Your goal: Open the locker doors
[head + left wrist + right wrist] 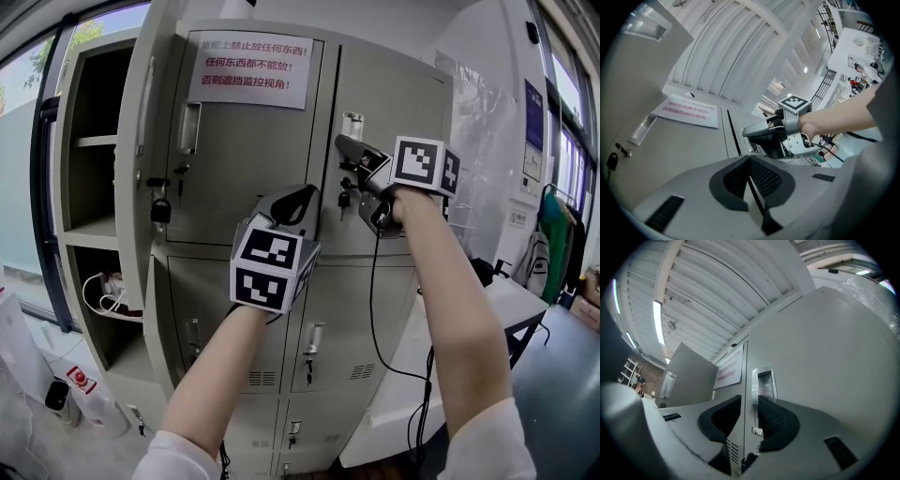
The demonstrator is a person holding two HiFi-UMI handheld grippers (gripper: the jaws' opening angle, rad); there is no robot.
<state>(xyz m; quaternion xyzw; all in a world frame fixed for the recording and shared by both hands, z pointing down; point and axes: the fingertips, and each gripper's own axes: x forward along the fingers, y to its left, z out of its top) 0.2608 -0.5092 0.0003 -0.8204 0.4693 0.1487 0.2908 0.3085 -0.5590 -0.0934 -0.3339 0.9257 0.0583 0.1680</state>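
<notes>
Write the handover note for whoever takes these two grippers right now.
Left gripper: shut, nothing between its jaws.
Right gripper: jaws apart at the recessed handle of the upper right door, not clamped.
Done: top left door stands open.
Left: the upper right door, the notice door and the lower doors, all closed.

The head view faces the lockers (234, 169) from close by, while both gripper views sit nearer, tilted up toward the ceiling (722, 47) — all three share the notice (248, 67) (slantwise in the right one).
</notes>
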